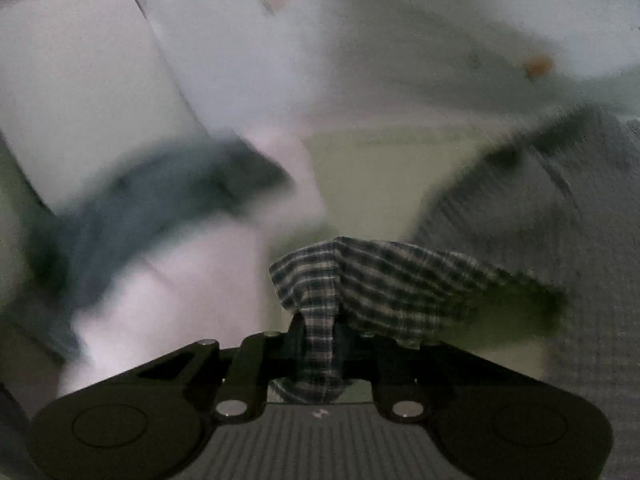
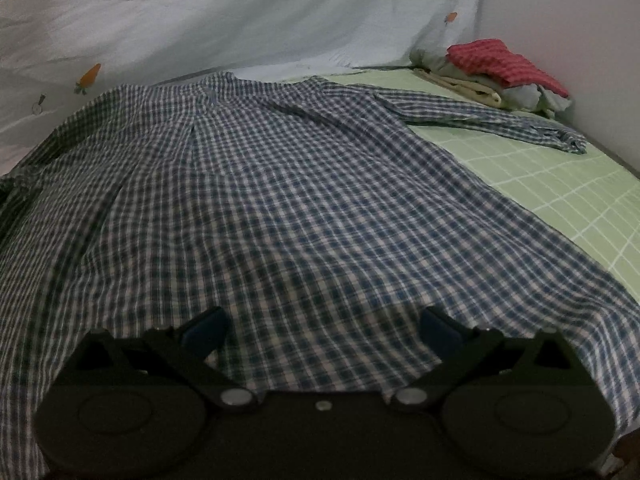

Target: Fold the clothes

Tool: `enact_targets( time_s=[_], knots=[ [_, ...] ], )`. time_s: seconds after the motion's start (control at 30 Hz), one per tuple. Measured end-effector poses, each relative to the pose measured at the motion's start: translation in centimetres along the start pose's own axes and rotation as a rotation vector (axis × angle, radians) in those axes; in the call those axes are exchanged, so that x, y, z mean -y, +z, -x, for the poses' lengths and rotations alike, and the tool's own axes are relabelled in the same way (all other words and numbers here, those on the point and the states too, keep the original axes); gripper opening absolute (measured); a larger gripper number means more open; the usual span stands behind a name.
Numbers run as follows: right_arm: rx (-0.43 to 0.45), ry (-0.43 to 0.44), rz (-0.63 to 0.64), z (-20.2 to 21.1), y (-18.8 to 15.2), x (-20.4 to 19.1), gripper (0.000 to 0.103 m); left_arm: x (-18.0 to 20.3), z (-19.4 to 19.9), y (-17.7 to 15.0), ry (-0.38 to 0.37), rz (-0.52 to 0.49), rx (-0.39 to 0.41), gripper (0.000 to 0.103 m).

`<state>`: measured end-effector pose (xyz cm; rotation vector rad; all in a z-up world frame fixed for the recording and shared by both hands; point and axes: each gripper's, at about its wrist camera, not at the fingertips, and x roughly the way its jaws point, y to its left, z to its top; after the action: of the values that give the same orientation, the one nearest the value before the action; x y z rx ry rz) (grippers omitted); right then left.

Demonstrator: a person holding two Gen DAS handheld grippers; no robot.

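The blue-and-white checked shirt (image 2: 280, 200) lies spread flat on the green gridded bed sheet (image 2: 560, 184), one sleeve stretched to the far right toward a pile of folded clothes (image 2: 496, 72) topped by a red piece in the far right corner. The right tool (image 2: 320, 332) hovers over the shirt's near hem, fingers wide apart and gripping nothing. The left tool (image 1: 320, 340) is clamped together on a bunched fold of the checked cloth, its surroundings blurred.

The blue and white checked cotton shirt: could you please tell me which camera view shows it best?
The right wrist view: the blue and white checked cotton shirt lies spread over the pale green bed cover, one sleeve stretched out. The left wrist view is blurred and shows only a bunched fold pinched in the left tool.
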<state>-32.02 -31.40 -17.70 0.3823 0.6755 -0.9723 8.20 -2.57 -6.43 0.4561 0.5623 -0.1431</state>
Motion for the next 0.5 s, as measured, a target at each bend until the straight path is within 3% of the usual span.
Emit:
enact_targets(
  time_s=[0.07, 0.13, 0.2, 0.33, 0.4, 0.5],
  knots=[
    [0.007, -0.001, -0.001, 0.0, 0.0, 0.0, 0.103, -0.6, 1.1, 0.0, 0.054, -0.05, 0.064, 0.021],
    [0.012, 0.0, -0.001, 0.0, 0.0, 0.0, 0.103, -0.4, 1.4, -0.7, 0.047, -0.127, 0.053, 0.024],
    [0.016, 0.002, 0.0, -0.2, 0.1, 0.0, 0.103, -0.1, 1.2, -1.9, -0.026, -0.139, -0.007, 0.028],
    [0.023, 0.001, 0.0, -0.3, 0.2, -0.2, 0.103, 0.6, 1.5, -4.3, -0.227, -0.059, -0.171, 0.042],
    [0.029, 0.001, 0.002, -0.4, 0.1, -0.2, 0.103, 1.2, 2.1, -5.2, -0.295, -0.053, -0.203, 0.062],
    [0.043, 0.005, 0.005, -0.3, -0.1, -0.1, 0.103, 1.6, 3.0, -5.3, -0.388, -0.06, -0.208, 0.075]
  ],
)
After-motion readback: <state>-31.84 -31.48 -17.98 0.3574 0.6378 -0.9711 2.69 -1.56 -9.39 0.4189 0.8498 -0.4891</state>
